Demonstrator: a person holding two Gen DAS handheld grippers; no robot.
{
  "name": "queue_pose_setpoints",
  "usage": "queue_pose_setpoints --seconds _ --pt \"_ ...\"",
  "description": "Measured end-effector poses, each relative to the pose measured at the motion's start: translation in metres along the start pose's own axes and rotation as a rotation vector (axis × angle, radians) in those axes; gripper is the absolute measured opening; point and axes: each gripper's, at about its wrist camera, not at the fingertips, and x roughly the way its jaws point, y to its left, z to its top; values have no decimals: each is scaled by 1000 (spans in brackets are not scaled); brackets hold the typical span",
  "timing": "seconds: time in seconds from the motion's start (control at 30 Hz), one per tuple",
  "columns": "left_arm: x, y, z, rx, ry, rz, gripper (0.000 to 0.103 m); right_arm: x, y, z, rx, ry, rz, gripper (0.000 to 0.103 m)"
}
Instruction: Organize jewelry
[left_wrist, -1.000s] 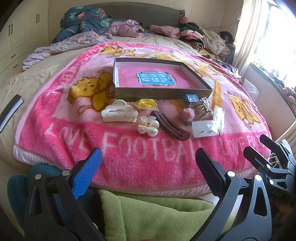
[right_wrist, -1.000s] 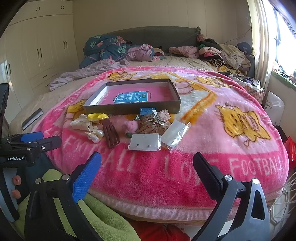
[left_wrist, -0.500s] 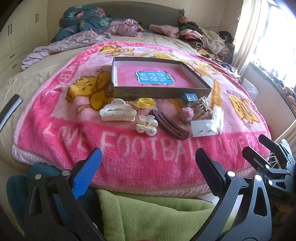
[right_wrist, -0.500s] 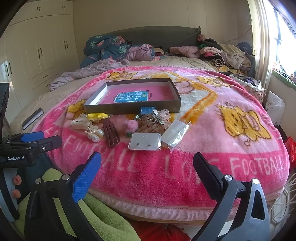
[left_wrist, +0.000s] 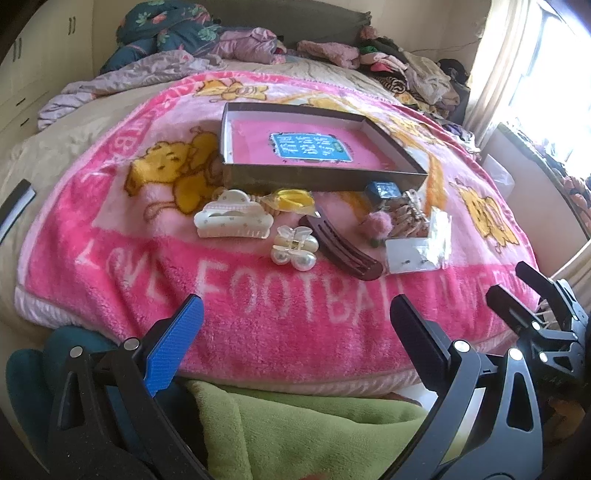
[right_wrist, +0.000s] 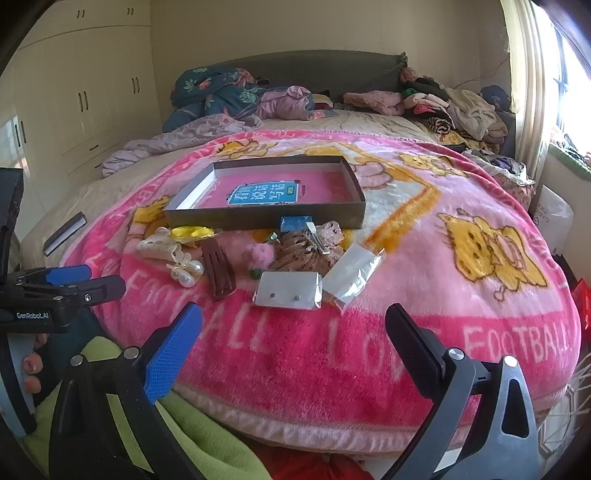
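Note:
A shallow box (left_wrist: 317, 177) (right_wrist: 266, 219) with a pink floor lies on the pink blanket. In front of it sit a cream claw clip (left_wrist: 232, 219) (right_wrist: 159, 247), a pearl clip (left_wrist: 293, 251) (right_wrist: 186, 271), a brown hair clip (left_wrist: 340, 247) (right_wrist: 218, 273), a yellow piece (left_wrist: 291, 197), a pink pom-pom (left_wrist: 376, 225) (right_wrist: 260, 254), a brown scrunchie (right_wrist: 303, 254) and an earring card (left_wrist: 410, 254) (right_wrist: 288, 293). My left gripper (left_wrist: 295, 332) is open at the bed's near edge, holding nothing. My right gripper (right_wrist: 293, 339) is open too, short of the earring card.
The pink blanket (right_wrist: 424, 266) covers a bed with heaped clothes (right_wrist: 454, 107) at the headboard. Green cloth (left_wrist: 303, 424) lies below the grippers. A dark flat object (right_wrist: 64, 232) rests at the bed's left side. Wardrobes (right_wrist: 74, 103) stand left, a window (left_wrist: 554, 92) right.
Both grippers have edged slightly forward toward the bed. Nothing on the blanket has moved, and both stay open.

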Motion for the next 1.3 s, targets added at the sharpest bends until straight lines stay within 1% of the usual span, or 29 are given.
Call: queue_pose_setpoints --seconds 0.13,0.27,0.4,0.67,0.8,0.9,0.97,1.07,1.27,1.3 --pt "8 6 4 -20 11 -20 93 8 -7 4 1 3 -2 97" --pt "16 10 10 -21 13 -7 93 15 -13 8 1 6 -7 97" --pt "26 12 18 -30 23 -21 93 24 -21 13 4 15 -9 97" --pt "44 5 34 0 34 -40 92 51 -30 25 -28 44 -6 97" --pt "52 4 41 9 36 -26 92 61 -31 31 -43 55 5 97" --pt "60 6 48 5 39 -23 88 69 -33 35 -56 60 10 97" --pt "65 7 53 4 48 -26 81 74 -35 37 -59 67 13 97" --pt "70 5 59 12 45 -31 76 82 -40 41 -56 77 37 96" --pt "85 1 66 31 64 -36 72 100 -42 50 -96 93 25 96" --pt "87 0 66 35 69 -37 72 104 -41 51 -103 100 27 91"
